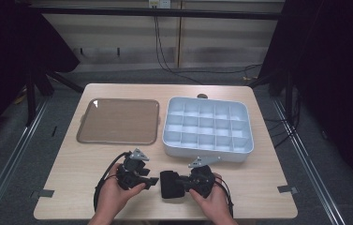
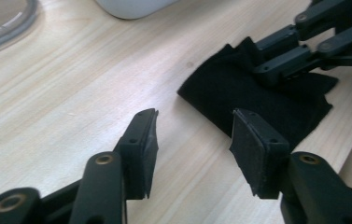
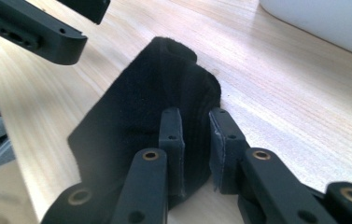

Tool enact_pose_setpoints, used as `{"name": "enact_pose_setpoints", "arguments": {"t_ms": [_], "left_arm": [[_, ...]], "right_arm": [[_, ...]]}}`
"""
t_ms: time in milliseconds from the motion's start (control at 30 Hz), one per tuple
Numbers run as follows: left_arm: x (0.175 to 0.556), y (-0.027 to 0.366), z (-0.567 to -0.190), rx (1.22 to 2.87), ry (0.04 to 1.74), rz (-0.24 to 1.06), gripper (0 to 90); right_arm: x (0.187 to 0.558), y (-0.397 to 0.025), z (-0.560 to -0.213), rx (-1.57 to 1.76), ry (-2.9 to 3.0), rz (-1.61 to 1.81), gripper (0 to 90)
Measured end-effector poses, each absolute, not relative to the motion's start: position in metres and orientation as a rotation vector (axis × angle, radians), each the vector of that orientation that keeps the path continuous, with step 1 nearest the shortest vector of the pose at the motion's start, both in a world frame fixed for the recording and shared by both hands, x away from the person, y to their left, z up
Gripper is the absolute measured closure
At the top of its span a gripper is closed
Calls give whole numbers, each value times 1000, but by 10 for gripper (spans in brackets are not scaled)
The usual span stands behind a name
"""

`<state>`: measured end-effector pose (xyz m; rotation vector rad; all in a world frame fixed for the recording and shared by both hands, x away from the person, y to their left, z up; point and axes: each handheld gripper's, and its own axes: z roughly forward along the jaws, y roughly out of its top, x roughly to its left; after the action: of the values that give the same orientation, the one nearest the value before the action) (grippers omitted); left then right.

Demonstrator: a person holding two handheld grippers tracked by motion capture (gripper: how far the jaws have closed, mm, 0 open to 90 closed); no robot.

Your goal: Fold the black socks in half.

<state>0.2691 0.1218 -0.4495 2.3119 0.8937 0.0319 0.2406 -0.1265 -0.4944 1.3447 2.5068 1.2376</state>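
Your left gripper (image 1: 151, 180) sits at the near edge of the table (image 1: 85, 164) with jaws spread wide and nothing between them. The black cloth (image 1: 170, 184) lies just to its right, a small gap away, so that's the way you'd go. Its long axis runs roughly near-to-far. Your right gripper (image 1: 180, 180) is already on it, jaws pinched down on a fold at the cloth's right side, lifting it a bit.

A: Black cloth (image 3: 131, 135), right gripper view: lower part hidden behind jaws; grip contact can't be confirmed.

B: Compartment box (image 2: 134, 7), left gripper view: cut off at top edge. Tray (image 2: 5, 23): corner only, blurred.
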Motion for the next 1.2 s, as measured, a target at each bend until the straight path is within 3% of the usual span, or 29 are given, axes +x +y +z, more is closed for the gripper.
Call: {"name": "enact_pose_setpoints", "arguments": {"t_ms": [467,1200], "left_arm": [[273,134,-459,2296,910,110,341],[276,132,-473,2324,876,121,299]], "right_arm": [[248,-135,-482,1370,2508,1292,778],[255,-166,-462,1420,2487,1281,777]]}}
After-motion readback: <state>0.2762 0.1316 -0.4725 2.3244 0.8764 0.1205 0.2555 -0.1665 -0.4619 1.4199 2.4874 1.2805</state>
